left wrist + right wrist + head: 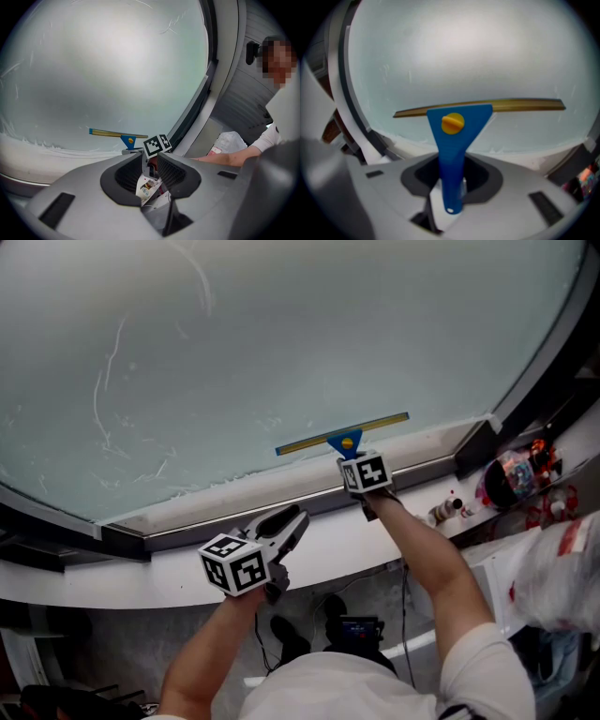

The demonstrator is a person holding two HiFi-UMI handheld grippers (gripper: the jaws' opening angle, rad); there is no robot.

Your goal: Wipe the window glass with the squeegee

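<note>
The squeegee point(343, 435) has a blue handle, a yellow knob and a long brass-coloured blade. Its blade lies flat against the window glass point(281, 334) near the bottom edge, right of centre. My right gripper point(352, 457) is shut on the blue handle point(452, 154), just below the blade point(487, 107). My left gripper point(289, 519) hovers over the white sill, lower left of the squeegee. In the left gripper view its jaws point(150, 161) stand a narrow gap apart with nothing between them, and the squeegee point(119, 135) shows beyond. Soapy streaks mark the glass at the left.
A white sill point(169, 573) and dark frame run under the glass. On the sill at the right stand a small bottle point(445, 512) and colourful items point(516, 474), with a plastic bag point(562, 568) below. A person point(276, 108) stands at the right.
</note>
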